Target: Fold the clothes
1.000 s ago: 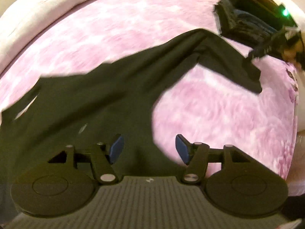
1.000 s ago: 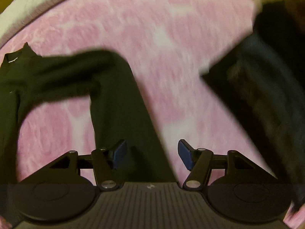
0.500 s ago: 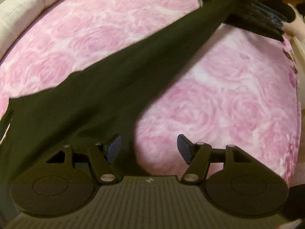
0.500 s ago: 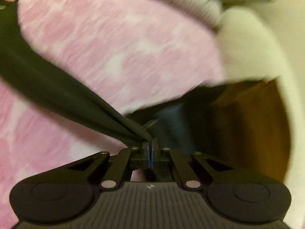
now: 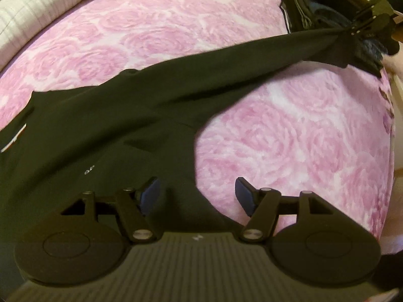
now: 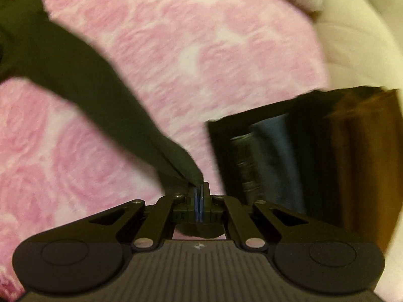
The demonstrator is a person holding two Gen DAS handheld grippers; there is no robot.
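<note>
A bed (image 5: 289,136) covered by a pink blanket with a rose pattern fills both views; a pale, faintly checked bolster or pillow (image 5: 37,7) runs along its far left edge in the left wrist view, and cream bedding (image 6: 352,37) bulges at the upper right of the right wrist view. The dark garment (image 5: 100,125) lies across the blanket, its broad body spread at the lower left under the left tool; a small white print shows on the cloth just above that tool, and a pale label sits at the garment's left edge; one long sleeve (image 5: 252,60) rises from the body toward the upper right, drawn taut and lifted clear of the blanket. A stack of folded clothes (image 6: 289,156) in black, blue-grey and brown stands on the bed just right of the right tool; it looks blurred. The right tool (image 6: 199,196) is clenched on the end of the sleeve (image 6: 100,95), its blue pads pressed together with the cloth pinched between them; in the left wrist view the same tool (image 5: 362,27) appears at the top right, the sleeve end bunched at its tips. The left tool (image 5: 196,193) hangs released over the garment's edge, its blue pads (image 5: 149,192) well apart; dark cloth lies below the gap, gripped by neither pad.
</note>
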